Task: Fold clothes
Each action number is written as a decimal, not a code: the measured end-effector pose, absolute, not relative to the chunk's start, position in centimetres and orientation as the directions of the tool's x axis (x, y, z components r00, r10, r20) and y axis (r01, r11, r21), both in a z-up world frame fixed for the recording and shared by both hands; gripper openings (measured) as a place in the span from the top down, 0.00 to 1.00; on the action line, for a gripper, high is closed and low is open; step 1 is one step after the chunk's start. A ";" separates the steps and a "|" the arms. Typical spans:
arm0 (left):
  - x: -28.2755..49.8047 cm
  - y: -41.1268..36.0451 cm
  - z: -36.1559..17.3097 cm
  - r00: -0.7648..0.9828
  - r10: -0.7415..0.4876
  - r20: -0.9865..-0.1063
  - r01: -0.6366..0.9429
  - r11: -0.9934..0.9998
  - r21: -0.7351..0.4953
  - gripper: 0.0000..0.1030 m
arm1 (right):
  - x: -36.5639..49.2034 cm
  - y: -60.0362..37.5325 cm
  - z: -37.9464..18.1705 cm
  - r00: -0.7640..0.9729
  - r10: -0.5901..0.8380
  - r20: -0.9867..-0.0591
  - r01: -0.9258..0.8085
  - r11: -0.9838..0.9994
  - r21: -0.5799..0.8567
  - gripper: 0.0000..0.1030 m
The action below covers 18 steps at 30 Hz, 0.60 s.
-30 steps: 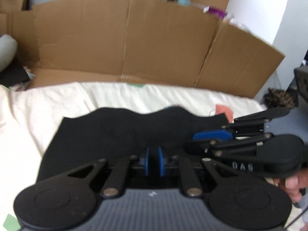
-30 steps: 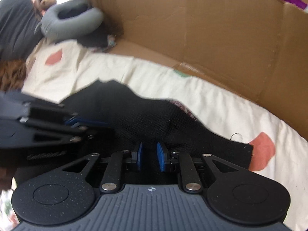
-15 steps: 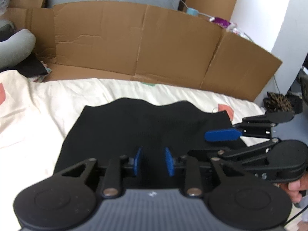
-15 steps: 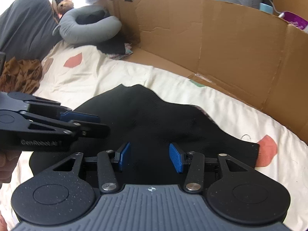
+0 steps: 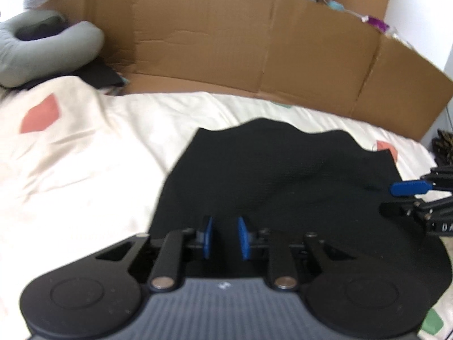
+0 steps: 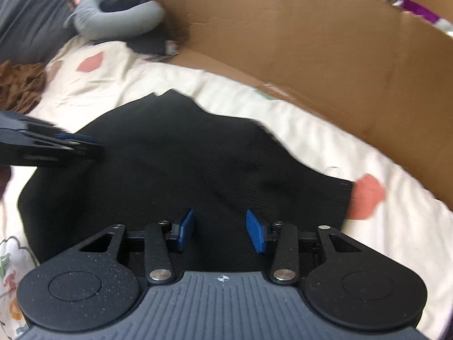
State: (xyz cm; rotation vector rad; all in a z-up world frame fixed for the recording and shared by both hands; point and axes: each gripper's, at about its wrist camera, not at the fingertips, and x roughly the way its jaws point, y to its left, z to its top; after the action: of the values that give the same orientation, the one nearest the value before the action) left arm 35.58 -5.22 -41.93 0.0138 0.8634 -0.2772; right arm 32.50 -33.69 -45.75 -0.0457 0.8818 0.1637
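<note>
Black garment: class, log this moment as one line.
black garment flat on bedsheet | left claw open | right claw open | nothing held

Right gripper [image 6: 220, 231], blue pads parted and empty, above a black garment [image 6: 184, 164] spread on the cream bedsheet [image 6: 283, 119]. Left gripper [image 6: 85, 141] over the garment's left edge. Cardboard wall [image 6: 297, 42] behind.

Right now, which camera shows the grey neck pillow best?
The right wrist view: the grey neck pillow shows as an almost complete ring with its dark hollow, lying beside the cardboard wall. In the left wrist view the pillow sits at the frame's left edge, partly cut off and blurred.
</note>
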 end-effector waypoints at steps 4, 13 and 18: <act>33.8 -4.4 -40.2 0.628 -0.269 -0.730 0.261 0.957 -0.128 0.78 | 31.2 -34.3 -44.5 0.646 0.141 -0.750 -0.144 0.988 0.061 0.55; 31.0 -7.0 -40.5 0.573 -0.345 -0.743 0.335 0.926 -0.172 0.74 | 29.2 -31.0 -44.5 0.627 0.177 -0.758 -0.175 0.981 0.084 0.55; 30.1 -8.1 -42.4 0.547 -0.324 -0.772 0.332 0.930 -0.155 0.73 | 28.2 -28.6 -45.8 0.597 0.187 -0.780 -0.235 0.971 0.053 0.55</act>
State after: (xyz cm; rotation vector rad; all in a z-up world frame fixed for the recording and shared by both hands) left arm 30.08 -8.11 -42.40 0.0094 0.9128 -0.3887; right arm 28.19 -28.62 -45.76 -0.0569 0.8978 0.2450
